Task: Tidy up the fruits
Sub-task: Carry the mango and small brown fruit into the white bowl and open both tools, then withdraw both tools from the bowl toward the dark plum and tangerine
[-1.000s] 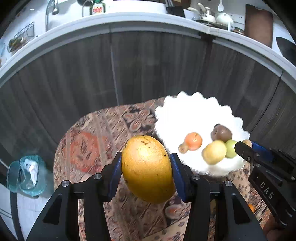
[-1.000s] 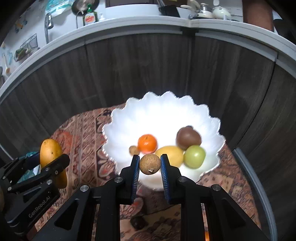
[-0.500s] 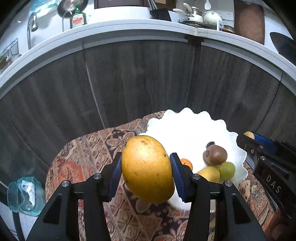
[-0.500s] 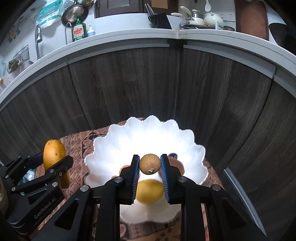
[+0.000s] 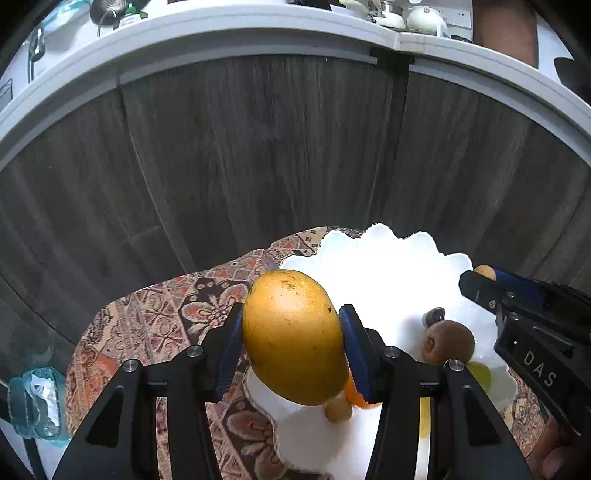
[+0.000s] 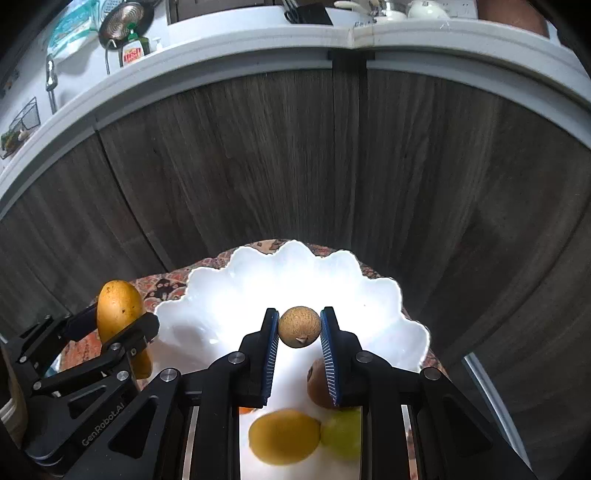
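My left gripper (image 5: pixel 291 332) is shut on a large yellow-orange mango (image 5: pixel 293 336), held above the near left rim of the white scalloped bowl (image 5: pixel 384 266). My right gripper (image 6: pixel 299 328) is shut on a small round brown fruit (image 6: pixel 299 326), held over the middle of the bowl (image 6: pixel 229 295). In the bowl lie a brown kiwi (image 5: pixel 448 341), a yellow lemon (image 6: pixel 284 435), a green fruit (image 6: pixel 341 432), an orange partly hidden behind my fingers (image 5: pixel 352 397) and a small brown fruit (image 5: pixel 338 410). The mango (image 6: pixel 122 325) also shows in the right wrist view.
The bowl stands on a small table with a patterned red-brown cloth (image 5: pixel 166 321). Dark wood cabinet doors (image 5: pixel 277 155) rise close behind, under a white counter (image 5: pixel 221 26) with kitchen items. A blue-green plastic container (image 5: pixel 33 402) sits low at left.
Both grippers have moved forward and higher over the bowl, carrying their fruits. The bowl and its fruits now sit lower and nearer in both views.
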Motion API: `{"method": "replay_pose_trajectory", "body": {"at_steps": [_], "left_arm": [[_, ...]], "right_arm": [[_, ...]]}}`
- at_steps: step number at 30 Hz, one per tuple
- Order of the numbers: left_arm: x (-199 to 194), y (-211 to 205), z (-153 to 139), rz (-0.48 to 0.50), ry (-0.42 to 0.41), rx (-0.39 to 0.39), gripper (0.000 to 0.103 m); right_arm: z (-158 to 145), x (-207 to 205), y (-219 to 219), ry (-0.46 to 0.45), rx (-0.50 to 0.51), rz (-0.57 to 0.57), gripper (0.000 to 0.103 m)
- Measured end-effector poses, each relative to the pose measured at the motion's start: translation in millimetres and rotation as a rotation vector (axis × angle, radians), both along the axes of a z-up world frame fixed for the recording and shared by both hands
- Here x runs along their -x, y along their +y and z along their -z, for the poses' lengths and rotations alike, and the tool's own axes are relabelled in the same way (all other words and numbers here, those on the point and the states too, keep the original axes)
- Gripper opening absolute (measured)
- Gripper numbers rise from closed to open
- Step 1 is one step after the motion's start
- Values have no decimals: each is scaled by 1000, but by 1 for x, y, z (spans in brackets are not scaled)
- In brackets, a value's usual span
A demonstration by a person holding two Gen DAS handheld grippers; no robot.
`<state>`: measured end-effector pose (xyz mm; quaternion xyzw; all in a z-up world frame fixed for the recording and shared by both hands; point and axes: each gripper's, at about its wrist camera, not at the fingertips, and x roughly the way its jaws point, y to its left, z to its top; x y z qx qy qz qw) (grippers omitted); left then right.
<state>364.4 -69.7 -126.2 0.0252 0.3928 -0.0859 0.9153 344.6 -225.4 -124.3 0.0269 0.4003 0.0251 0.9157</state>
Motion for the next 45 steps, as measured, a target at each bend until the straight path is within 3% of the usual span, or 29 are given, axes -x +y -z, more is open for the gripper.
{"method": "replay_pose_trajectory", "body": {"at_steps": [9, 15, 16, 17, 20, 23, 26, 32, 45], "left_arm": [[-12, -6, 24, 21, 54, -25, 50], [-13, -5, 20, -9, 35, -69, 53], [-12, -3, 20, -17, 38, -66, 57], [-11, -2, 19, -24, 36, -64, 61], [-7, 2, 14, -44, 24, -67, 72], [-2, 5, 8, -63, 7, -79, 85], [5, 8, 1, -79, -2, -80, 94], [24, 13, -17, -94, -19, -74, 101], [93, 11, -59, -96, -83, -45, 103]], "right_arm": [[29, -15, 2, 72, 4, -13, 24], [31, -13, -1, 82, 13, 3, 26], [30, -11, -1, 80, 21, 9, 33], [29, -10, -1, 75, 25, 14, 49], [20, -2, -1, 29, 56, 44, 79], [12, 3, -1, 6, 77, 69, 90], [4, 7, -3, -4, 88, 88, 93], [-16, 25, -5, -37, 98, 95, 94], [-58, 90, -13, -87, 96, 129, 98]]}}
